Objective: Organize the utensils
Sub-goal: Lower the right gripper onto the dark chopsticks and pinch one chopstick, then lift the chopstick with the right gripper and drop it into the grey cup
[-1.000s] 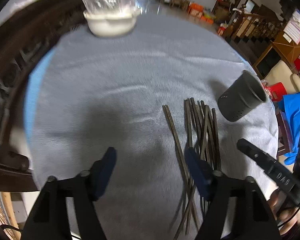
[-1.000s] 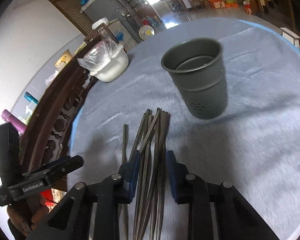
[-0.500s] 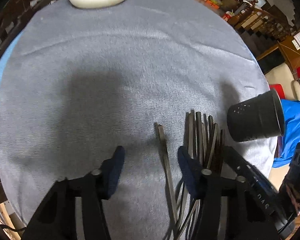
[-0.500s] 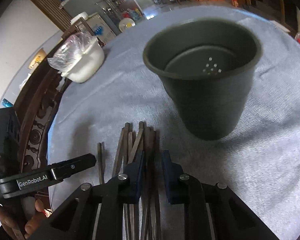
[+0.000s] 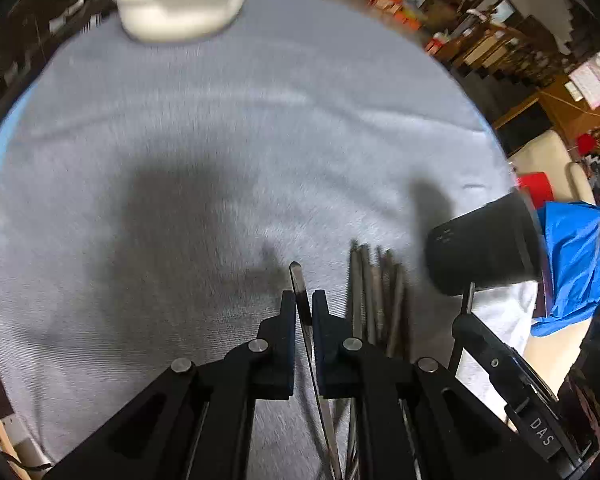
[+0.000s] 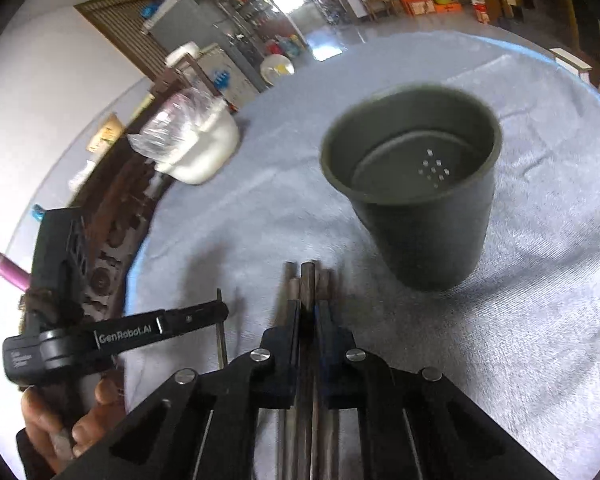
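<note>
**Both grippers clamped on chopsticks**

We see the table under grey cloth, the dark holder cup upright. Our left gripper pinches one chopstick; our right gripper clamps the chopstick bundle just beside the cup.

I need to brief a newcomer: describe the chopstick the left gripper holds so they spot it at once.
Start at the dark grey holder cup on the grey tablecloth; left of it lies a bundle of dark chopsticks. Left again, the single chopstick is clamped in the left gripper, apart from the bundle and shinier.
</note>
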Available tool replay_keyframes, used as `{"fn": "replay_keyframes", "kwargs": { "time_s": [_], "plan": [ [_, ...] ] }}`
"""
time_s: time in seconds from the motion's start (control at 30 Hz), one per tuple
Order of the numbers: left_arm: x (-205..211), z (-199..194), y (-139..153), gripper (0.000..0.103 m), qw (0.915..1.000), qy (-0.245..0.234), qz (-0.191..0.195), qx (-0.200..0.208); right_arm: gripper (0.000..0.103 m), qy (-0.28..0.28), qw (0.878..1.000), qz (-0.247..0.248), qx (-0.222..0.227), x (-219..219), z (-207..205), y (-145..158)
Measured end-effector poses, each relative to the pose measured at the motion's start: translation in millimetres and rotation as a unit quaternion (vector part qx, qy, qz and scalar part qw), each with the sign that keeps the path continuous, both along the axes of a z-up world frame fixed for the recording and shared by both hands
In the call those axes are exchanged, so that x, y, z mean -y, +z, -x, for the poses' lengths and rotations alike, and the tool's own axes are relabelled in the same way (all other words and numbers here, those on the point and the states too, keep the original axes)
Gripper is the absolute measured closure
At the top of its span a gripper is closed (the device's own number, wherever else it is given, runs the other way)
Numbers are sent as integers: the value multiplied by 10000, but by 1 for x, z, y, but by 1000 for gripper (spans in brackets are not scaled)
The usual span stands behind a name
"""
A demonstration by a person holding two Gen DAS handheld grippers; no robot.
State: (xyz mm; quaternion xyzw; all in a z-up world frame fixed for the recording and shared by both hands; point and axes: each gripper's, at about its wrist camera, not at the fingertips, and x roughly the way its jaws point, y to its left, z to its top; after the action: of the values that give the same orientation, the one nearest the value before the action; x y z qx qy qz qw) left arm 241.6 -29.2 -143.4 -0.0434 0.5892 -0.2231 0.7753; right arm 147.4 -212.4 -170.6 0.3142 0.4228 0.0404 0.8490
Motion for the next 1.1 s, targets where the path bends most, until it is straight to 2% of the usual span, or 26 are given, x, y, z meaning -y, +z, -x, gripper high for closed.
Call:
{"fn": "replay_keyframes", "kwargs": {
  "time_s": [0.3, 0.53, 0.73, 0.83, 0.93, 1.03, 1.1],
  "plan": [
    [-19, 26, 80, 98, 9958, -9, 161, 902, 95, 60, 9950, -110, 992, 14, 41, 65],
    [-7, 47, 136, 98, 9859, -191, 108, 1660, 95, -251, 9833, 90, 1802, 36, 58, 121],
    [19, 53, 193, 98, 9723, -349, 253, 2297, 95, -673, 9703, 270, 2309, 64, 54, 164],
    [31, 49, 221, 98, 9638, -337, 429, 2609, 95, -1037, 9571, 611, 2636, 78, 49, 189],
    [46, 45, 252, 98, 9512, -212, 666, 3006, 95, -1337, 9437, 863, 2899, 91, 48, 207],
    [63, 36, 268, 98, 9413, -81, 960, 3235, 95, -1637, 9281, 1282, 3089, 97, 41, 218],
    [73, 33, 269, 98, 9343, 20, 1097, 3393, 95, -1757, 9232, 1412, 3114, 98, 34, 217]
  ]
}}
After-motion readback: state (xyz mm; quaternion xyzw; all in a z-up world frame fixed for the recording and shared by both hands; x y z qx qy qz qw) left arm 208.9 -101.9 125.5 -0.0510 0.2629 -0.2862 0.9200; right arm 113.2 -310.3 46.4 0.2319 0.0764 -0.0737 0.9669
